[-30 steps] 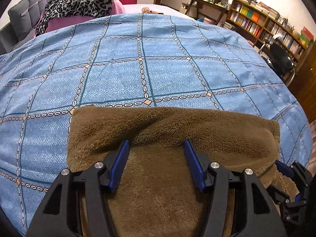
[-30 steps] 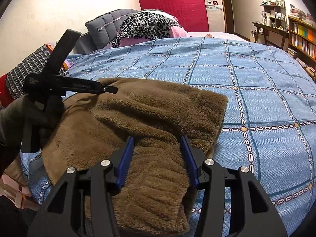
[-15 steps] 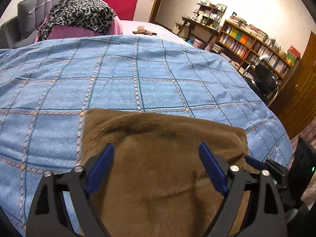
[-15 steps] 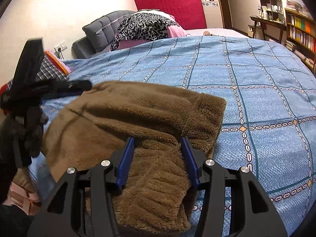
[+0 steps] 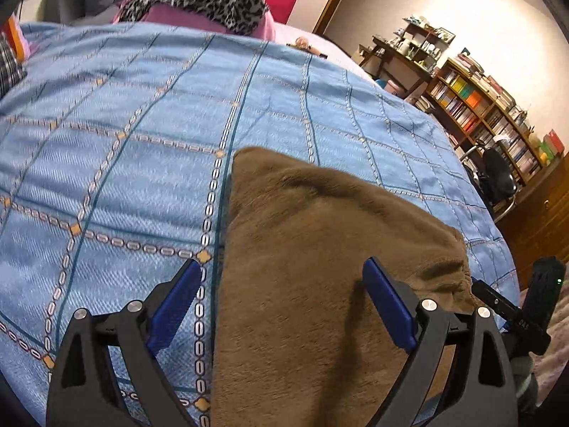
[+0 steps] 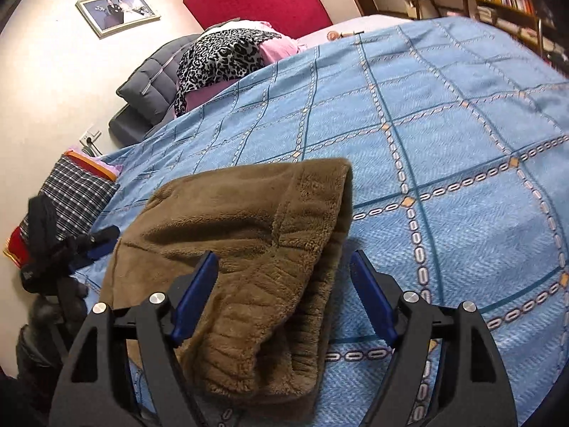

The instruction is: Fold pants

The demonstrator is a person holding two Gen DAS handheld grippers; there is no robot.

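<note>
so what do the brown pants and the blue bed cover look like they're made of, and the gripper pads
Brown pants: thick plush fleece by the look, matte, fuzzy pile, ribbed cuff.
Blue bed cover: woven, likely cotton or a blend; fine twill-like lines, printed chain-pattern grid, slight sheen.
Blue pads on the right hand-held gripper: smooth, probably rubber or plastic, on black, probably plastic, arms.
</note>
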